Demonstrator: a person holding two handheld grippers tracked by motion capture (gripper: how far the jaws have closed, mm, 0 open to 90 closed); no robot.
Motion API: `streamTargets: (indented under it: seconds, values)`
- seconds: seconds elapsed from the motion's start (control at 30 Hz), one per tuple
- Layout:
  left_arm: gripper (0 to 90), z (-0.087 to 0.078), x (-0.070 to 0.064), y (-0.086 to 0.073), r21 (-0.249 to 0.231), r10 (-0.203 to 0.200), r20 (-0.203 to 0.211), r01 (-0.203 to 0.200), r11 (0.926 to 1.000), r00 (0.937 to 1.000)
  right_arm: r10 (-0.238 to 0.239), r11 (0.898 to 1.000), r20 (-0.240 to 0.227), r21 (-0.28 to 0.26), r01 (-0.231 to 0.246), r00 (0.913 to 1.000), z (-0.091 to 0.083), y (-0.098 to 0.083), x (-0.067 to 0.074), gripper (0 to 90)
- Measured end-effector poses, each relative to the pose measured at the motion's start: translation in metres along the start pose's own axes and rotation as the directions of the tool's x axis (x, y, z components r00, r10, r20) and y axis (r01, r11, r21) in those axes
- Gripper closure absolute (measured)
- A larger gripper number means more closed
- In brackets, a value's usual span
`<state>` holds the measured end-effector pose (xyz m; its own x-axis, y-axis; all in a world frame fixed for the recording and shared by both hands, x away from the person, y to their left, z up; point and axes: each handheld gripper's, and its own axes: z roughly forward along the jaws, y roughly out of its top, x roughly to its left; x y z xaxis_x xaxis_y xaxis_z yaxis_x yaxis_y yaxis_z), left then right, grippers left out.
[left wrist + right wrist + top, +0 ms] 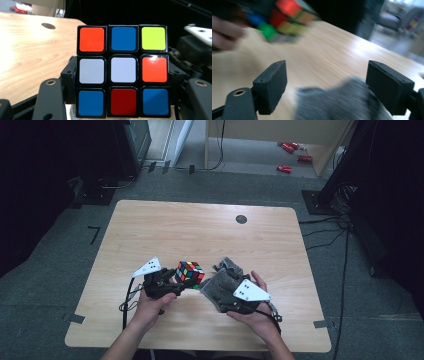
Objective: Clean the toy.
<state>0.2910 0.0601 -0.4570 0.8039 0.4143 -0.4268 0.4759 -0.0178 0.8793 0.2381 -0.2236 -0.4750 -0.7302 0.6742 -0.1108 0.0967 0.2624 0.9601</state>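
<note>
Black fingers of the left gripper (172, 281) are clamping one puzzle cube (190, 272) from two opposite sides; in the left gripper view the cube (123, 70) is sitting squarely between them, its facing side showing nine mixed stickers: orange, blue and yellow on top, two white and an orange in the middle, blue, red and blue below. The cube is being held just above the bench (200, 230), near the person's edge of it.

On the right gripper (220, 292), the fingers are standing wide apart with nothing pressed between them. One grey cloth (342, 102) is lying loose below and between them in the right gripper view, and in the high view the cloth (220, 282) is bunching just right of the cube, under that gripper.

Judging from this, the work is looking like wiping the cube with the cloth: the cube is already secured, the cloth is released rather than gripped, and the colours are remaining scrambled. Re-gripping the cloth and bringing it to the cube is probably what is left.

Counting: one cube, one cloth, two grippers, two hands, and one dark round hole (241, 219) in the bench.
</note>
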Motion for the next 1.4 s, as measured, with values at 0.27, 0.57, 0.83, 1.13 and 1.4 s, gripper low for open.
streamTargets:
  seconds: [0.27,0.57,0.83,1.13,1.4]
  values:
    - [34.1,0.012,-0.007,-0.002,0.072,-0.037,0.039,0.034,0.9968,0.9985,-0.154,0.985,-0.006,-0.078,0.153,0.9881,0.013,0.000,0.029,19.0]
    - [34.1,0.025,-0.016,-0.005,0.151,-0.071,0.123,0.052,0.9871,0.9898,-0.295,0.948,0.093,-0.091,0.304,0.9508,0.017,-0.001,0.039,19.7]
    - [34.2,0.029,-0.016,-0.007,0.193,-0.084,0.140,0.056,0.9796,0.9865,-0.355,0.928,0.073,-0.096,0.361,0.9319,0.017,-0.003,0.041,25.1]
    - [28.3,0.030,-0.011,-0.008,0.212,-0.102,0.156,0.068,0.9749,0.9824,-0.348,0.933,0.039,-0.087,0.350,0.9366,0.016,-0.003,0.038,34.1]
    - [14.1,0.014,-0.009,0.004,0.106,-0.058,0.135,0.043,0.9934,0.9892,-0.248,0.967,0.036,-0.049,0.250,0.9681,0.011,-0.003,0.025,34.3]
